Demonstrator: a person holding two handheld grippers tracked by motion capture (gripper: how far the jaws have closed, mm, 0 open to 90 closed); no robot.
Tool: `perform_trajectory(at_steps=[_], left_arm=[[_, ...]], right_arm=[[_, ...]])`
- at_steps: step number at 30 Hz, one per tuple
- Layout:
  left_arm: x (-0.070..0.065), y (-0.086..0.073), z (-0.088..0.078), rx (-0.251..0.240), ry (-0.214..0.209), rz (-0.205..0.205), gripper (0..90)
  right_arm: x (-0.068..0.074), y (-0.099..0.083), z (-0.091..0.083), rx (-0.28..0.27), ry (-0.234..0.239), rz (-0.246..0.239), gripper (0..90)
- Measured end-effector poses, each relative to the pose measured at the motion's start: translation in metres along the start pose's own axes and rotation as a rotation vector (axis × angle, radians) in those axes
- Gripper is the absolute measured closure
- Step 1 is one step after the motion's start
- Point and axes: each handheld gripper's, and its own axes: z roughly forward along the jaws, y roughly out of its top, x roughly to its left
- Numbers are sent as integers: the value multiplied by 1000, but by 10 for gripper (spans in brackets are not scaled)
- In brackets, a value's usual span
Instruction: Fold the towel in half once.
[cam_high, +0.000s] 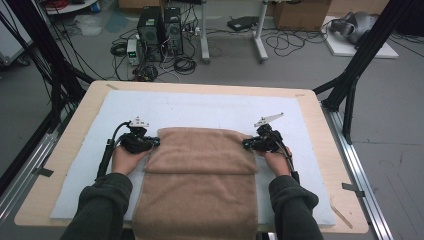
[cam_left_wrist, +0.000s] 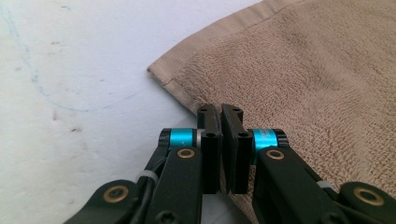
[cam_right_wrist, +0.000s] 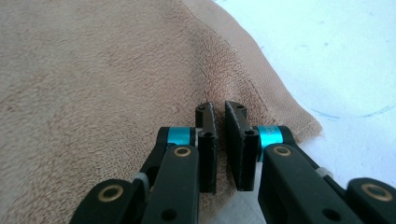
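Lying on the white mat (cam_high: 200, 107), the tan towel (cam_high: 200, 170) is sitting folded between both hands. The left gripper (cam_left_wrist: 220, 112) is resting at its left edge with jaws pressed together, nothing visibly between them. The right gripper (cam_right_wrist: 217, 108) is sitting nearly closed over the right hem.

The towel (cam_high: 200, 170) lies on the mat (cam_high: 200, 107), its near end hanging over the table's (cam_high: 70, 135) front edge. The left gripper (cam_high: 156, 142) sits at the towel's left edge, the right gripper (cam_high: 246, 144) at its right edge.
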Motion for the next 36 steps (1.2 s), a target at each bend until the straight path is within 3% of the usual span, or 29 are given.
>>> perform_trajectory(at_steps=[5, 10, 14, 18, 22, 25, 28, 30, 33, 35, 36], left_arm=[[-3, 4, -15, -52, -31, 6, 862], [-4, 7, -34, -100, -59, -9, 862], [-10, 6, -54, -109, -84, 23, 862], [-25, 0, -81, -142, -108, 73, 862], [-46, -16, -105, -172, -142, 122, 862], [-59, -38, -116, -149, -164, 140, 863], [-69, -65, -120, -96, -201, 125, 863], [-74, -80, -122, -65, -235, 113, 863], [-79, -91, -126, -30, -266, 134, 857], [-79, -89, -130, -40, -263, 143, 807], [-77, -86, -132, -48, -263, 145, 767]], right_arm=[[5, 5, -17, -80, 27, -6, 838], [14, 15, -33, -120, 53, -29, 838], [31, 19, -53, -154, 83, -79, 838], [54, 14, -74, -174, 99, -145, 838], [84, -5, -93, -203, 138, -202, 838], [103, -26, -95, -177, 176, -218, 838], [119, -49, -92, -147, 231, -198, 838], [127, -61, -89, -124, 250, -210, 833], [133, -68, -89, -105, 269, -207, 759], [130, -66, -95, -146, 282, -184, 708], [127, -64, -98, -159, 266, -190, 696]])
